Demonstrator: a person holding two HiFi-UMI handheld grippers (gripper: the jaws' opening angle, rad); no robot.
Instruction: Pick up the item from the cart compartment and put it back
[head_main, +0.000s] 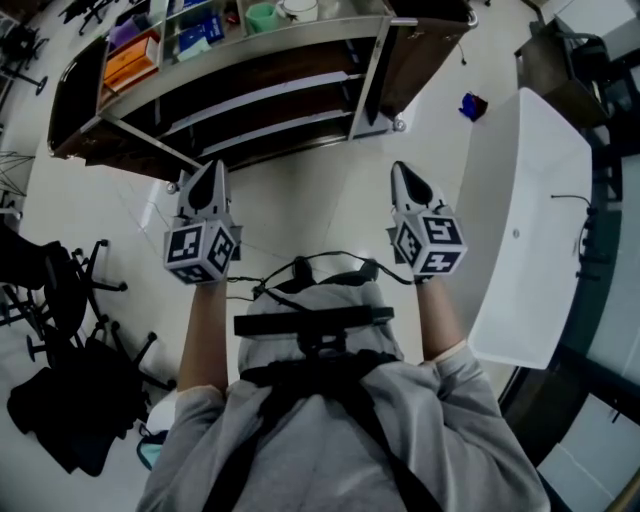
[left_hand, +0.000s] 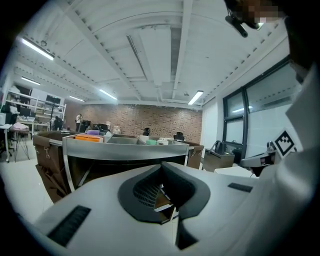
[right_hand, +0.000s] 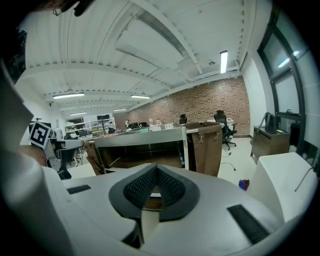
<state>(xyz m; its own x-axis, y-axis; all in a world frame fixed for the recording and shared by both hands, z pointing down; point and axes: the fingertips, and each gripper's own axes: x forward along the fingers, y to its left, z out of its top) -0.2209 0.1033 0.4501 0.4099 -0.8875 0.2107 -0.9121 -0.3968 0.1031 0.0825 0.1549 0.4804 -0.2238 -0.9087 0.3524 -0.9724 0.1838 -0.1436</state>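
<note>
Open-plan office, part lab. Brick back wall (left_hand: 135, 117), strip ceiling lights (right_hand: 223, 61), swivel chairs (right_hand: 223, 129) beside desks, storage racks (left_hand: 22, 107) at far left, tall windows (left_hand: 260, 112), pale glossy floor (head_main: 300, 200), steel cart (left_hand: 125, 150) with compartments.

Open-plan office. Pale, glossy floor (head_main: 300, 190), reflecting the overhead lighting. White ribbed ceiling (left_hand: 165, 50) with long beams and rows of strip lights (right_hand: 223, 61), lit. Red-brown brick wall (right_hand: 210, 102) at the far end. Tall, dark-framed windows (right_hand: 285, 85) down the right side, with a low dark cabinet (right_hand: 267, 140) beneath. White table (head_main: 520, 230) at right, with a thin cable (head_main: 572, 198) trailing over its top. Small blue object (head_main: 473, 105) on the floor, near the table's far corner. Black office chairs (head_main: 70, 290) clustered at left, with a dark heap (head_main: 60, 420) just beside them. Shelving (left_hand: 20, 107) along the far left, contents too small to make out.
</note>
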